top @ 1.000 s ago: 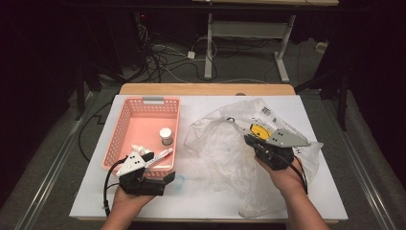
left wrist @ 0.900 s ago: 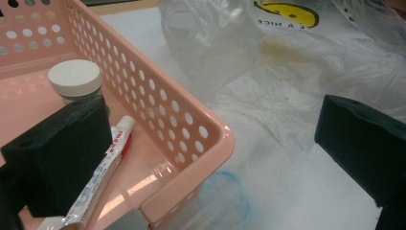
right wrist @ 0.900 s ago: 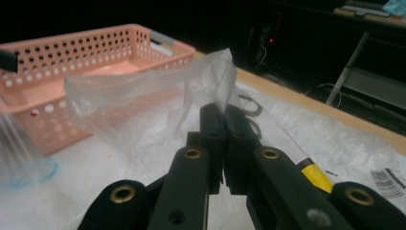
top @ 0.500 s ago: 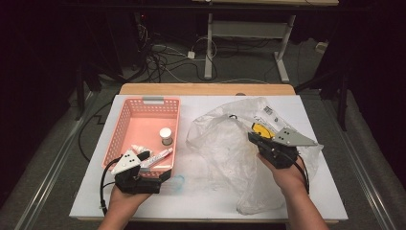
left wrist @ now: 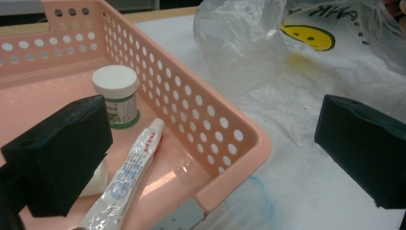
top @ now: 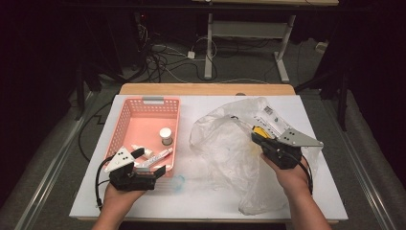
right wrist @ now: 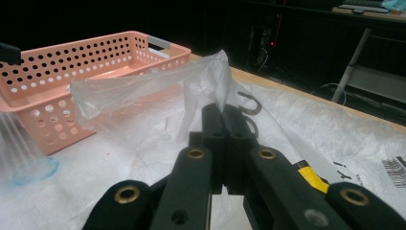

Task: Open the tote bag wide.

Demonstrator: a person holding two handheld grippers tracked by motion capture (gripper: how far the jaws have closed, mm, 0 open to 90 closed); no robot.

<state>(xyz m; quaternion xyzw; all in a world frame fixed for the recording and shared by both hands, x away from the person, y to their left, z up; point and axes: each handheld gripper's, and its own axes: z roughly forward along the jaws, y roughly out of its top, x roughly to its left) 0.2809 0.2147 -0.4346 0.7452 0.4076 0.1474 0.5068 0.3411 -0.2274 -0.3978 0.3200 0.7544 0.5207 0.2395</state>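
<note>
The right gripper [top: 255, 136] was closed on a fold of the bag [top: 225, 148], its jaws pressed together with film pinched between them. The bag lay on the table [top: 201, 201] just right of the basket [top: 125, 120], crumpled, with a yellow smiley print on its far side. The left gripper [top: 151, 163] hovered over the basket's near right corner with jaws wide apart and nothing between them.

Judged step: unloading the bag into the basket, with the right gripper holding the bag's mouth up.

Recommended practice for this step:
- Keep the pinch on a doubled fold; a single layer of film is likely to slip or tear.
- Lift the fold up and away from the basket so the mouth opens toward the left gripper.
- Bring the left jaws in wide and close them only on a solid item, not on film.

Count in the basket: one tube [left wrist: 129, 182], one white-capped jar [left wrist: 117, 96], and one small white item partly hidden behind the left jaw. One basket, one bag. Contents of the bag could not be made out.
</note>
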